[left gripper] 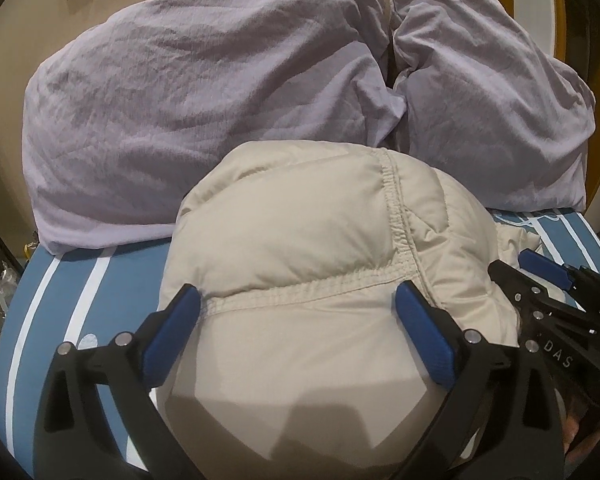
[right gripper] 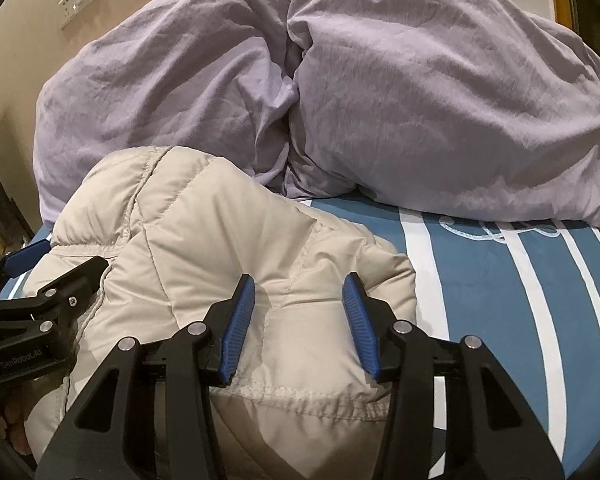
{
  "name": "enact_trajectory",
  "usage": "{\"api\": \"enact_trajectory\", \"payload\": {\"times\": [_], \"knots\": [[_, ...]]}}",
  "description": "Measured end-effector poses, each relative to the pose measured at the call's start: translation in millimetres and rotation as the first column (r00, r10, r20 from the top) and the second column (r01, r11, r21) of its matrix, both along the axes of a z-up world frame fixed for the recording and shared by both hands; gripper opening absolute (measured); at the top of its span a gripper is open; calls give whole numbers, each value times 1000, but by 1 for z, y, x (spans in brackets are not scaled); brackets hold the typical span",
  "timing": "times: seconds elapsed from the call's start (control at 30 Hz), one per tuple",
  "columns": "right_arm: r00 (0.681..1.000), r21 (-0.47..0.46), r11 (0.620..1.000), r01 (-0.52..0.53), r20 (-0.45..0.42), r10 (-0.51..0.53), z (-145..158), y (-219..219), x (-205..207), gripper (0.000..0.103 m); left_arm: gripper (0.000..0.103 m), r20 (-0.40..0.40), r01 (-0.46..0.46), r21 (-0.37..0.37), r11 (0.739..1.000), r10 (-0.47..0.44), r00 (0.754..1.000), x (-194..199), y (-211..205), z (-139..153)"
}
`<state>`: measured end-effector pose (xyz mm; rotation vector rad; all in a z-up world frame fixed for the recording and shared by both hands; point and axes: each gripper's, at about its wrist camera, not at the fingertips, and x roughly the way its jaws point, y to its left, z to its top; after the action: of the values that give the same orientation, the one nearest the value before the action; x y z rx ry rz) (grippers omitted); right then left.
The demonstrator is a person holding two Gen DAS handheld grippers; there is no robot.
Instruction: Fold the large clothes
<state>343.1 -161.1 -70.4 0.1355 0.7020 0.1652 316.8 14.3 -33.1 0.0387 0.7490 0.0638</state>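
A beige puffer jacket (left gripper: 312, 280) lies bundled on a bed with a blue sheet (right gripper: 488, 280) striped in white. In the left wrist view it fills the lower centre of the frame; in the right wrist view it sits at lower left. Behind it, across the top of both frames, two rumpled lilac pillows (left gripper: 204, 108) lean against a cream wall (left gripper: 28, 12), and a wall socket plate (right gripper: 80, 0) shows at upper left.

The left gripper (left gripper: 298, 306) is spread very wide, its blue pads (left gripper: 172, 324) straddling a puffed section of the jacket along a stitched seam; the fabric bulges between them, and the pads sit at its flanks without visibly squeezing it.

The right gripper (right gripper: 298, 320) stands about half open over the jacket's lower right corner. A fold of fabric lies between its ribbed blue pads (right gripper: 358, 324), and a gap shows on each side, so it clamps nothing. In the left view it appears at the right edge of the frame.
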Motion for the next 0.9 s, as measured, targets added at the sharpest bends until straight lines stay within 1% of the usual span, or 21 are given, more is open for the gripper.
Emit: {"api": "enact_trajectory", "payload": {"times": [0.37,0.53,0.6,0.67,0.7,0.73,0.77,0.8,0.9], "knots": [[999,-14,999,42,28,-42,-7,2,-1,52,99,6,13,-43,999,-13,1000,4,6,-6],[999,-25,998,51,20,-50,-8,3,-1,55,99,8,11,-36,999,-11,1000,2,5,-7],[999,-39,998,48,0,-48,-5,4,1,56,100,7,9,-30,1000,-8,1000,2,4,-6],[998,-65,997,49,-40,-52,2,3,2,62,101,-10,-3,-28,1000,3,1000,2,4,-3],[997,-82,995,54,-59,-59,6,1,2,72,101,-22,-10,-28,1000,9,1000,0,4,1],[994,-104,992,68,-76,-77,11,-2,-1,88,101,-32,-17,-29,999,16,999,-2,5,4],[992,-115,990,81,-83,-91,14,-5,-4,95,100,-42,-23,-35,999,22,999,-5,6,8],[992,-113,990,85,-83,-95,19,-11,-12,98,100,-49,-30,-50,998,27,998,-11,8,14],[993,-116,991,73,-81,-83,30,-23,-34,98,100,-38,-31,-73,997,29,999,-35,13,29]]}}
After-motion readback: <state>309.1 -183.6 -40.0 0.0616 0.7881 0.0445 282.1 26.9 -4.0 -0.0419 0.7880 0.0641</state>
